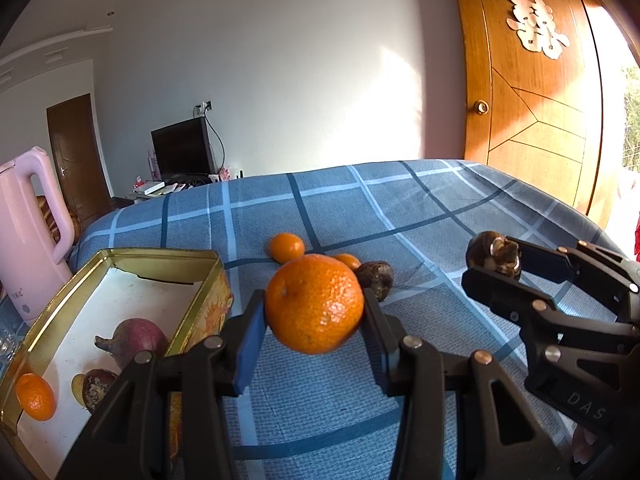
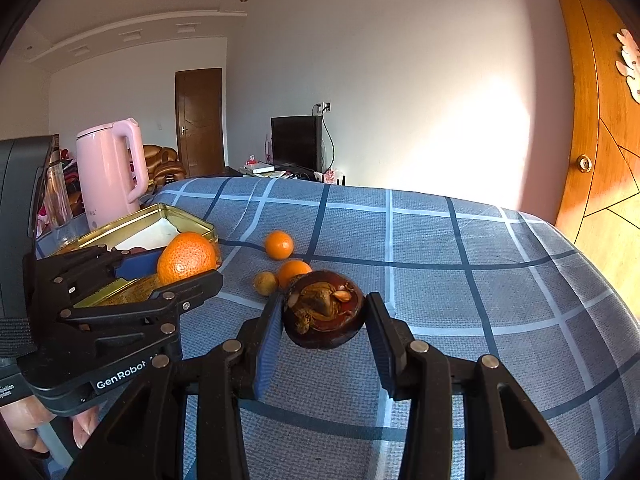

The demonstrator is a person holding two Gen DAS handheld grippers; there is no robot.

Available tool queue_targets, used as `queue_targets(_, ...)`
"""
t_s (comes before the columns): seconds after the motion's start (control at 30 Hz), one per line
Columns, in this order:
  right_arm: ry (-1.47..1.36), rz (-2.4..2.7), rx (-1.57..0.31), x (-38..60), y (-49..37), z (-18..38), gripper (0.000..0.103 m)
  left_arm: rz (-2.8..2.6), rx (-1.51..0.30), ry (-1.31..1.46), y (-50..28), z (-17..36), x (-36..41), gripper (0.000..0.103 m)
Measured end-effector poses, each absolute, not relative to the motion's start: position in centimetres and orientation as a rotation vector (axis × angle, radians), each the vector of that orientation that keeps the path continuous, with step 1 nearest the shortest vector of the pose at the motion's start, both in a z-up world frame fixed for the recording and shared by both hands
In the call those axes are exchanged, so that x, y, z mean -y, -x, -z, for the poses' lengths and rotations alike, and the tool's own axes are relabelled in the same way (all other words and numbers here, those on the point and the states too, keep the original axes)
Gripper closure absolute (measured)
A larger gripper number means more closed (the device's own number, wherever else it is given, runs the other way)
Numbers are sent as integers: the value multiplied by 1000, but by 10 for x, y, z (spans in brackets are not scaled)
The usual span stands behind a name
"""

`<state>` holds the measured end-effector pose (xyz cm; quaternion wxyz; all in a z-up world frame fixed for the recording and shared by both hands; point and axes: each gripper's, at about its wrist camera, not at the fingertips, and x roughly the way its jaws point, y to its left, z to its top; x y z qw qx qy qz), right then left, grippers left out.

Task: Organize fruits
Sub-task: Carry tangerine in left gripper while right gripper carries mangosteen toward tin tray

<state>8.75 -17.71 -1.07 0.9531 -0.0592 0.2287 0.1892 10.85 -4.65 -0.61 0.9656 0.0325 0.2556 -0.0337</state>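
My left gripper [image 1: 314, 312] is shut on a large orange [image 1: 314, 304], held above the checked cloth beside the gold tin [image 1: 120, 258]; it also shows in the right wrist view [image 2: 186, 266]. My right gripper [image 2: 324, 314] is shut on a dark brown mangosteen [image 2: 324, 312], seen too in the left wrist view [image 1: 494, 254]. The tin holds a purple fruit [image 1: 140, 340], a small orange [image 1: 35, 396] and a brown fruit [image 1: 94, 386]. On the cloth lie two small oranges [image 2: 279, 244] [image 2: 294, 271] and a small tan fruit [image 2: 265, 283].
A pink kettle [image 2: 110, 168] stands behind the tin at the table's left edge, with a glass bottle [image 2: 56, 196] beside it. The blue checked tablecloth [image 2: 460, 280] stretches right toward a wooden door [image 1: 532, 92].
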Motion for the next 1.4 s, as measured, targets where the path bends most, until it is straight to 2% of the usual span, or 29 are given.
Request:
queue_targets(0.8,104,-403,-374,185,-72,5,60,50,-444,-63,-94,0,44,56)
queue_targets(1.4,159,-417,-375,174,-69,4,60,50,-445,-70,-84,-1,40,56)
